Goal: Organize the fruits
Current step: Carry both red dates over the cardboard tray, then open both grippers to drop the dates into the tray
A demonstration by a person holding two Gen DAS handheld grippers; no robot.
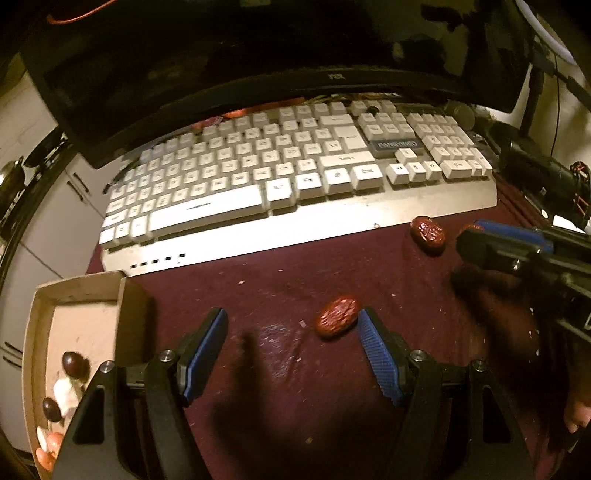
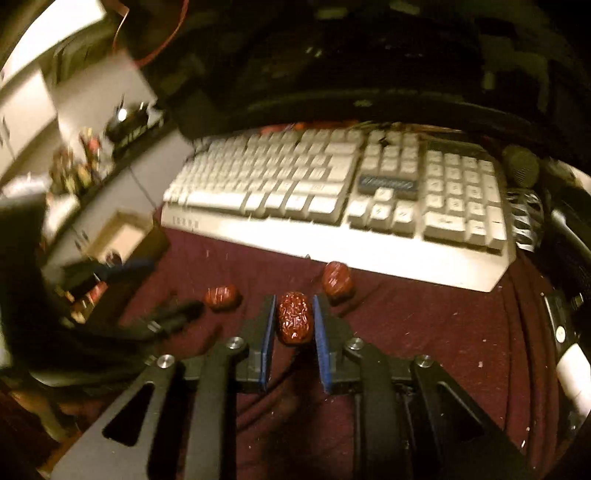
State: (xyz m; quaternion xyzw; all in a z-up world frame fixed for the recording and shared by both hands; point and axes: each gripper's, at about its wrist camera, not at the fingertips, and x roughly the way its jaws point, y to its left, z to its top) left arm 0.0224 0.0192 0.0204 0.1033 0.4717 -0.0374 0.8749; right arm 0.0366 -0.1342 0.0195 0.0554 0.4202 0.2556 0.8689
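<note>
Cardboard box (image 1: pixel 79 291) of mixed fruits — left claw (image 1: pixel 291 328) apart, right claw (image 2: pixel 294 314) clamped on date (image 2: pixel 294 322).

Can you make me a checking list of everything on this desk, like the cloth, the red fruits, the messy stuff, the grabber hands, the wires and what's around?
Surface: dark red cloth, speckled with crumbs.
Job's things: three red dates; one between the right fingers, one beside the left gripper, one near the keyboard. Cardboard box holds nuts and sweets.
Clutter: white keyboard.
Grippers: right gripper shut on a date; left gripper open, empty.
Cables: orange wire at top.
Surroundings: dark monitor, white cabinets.
</note>
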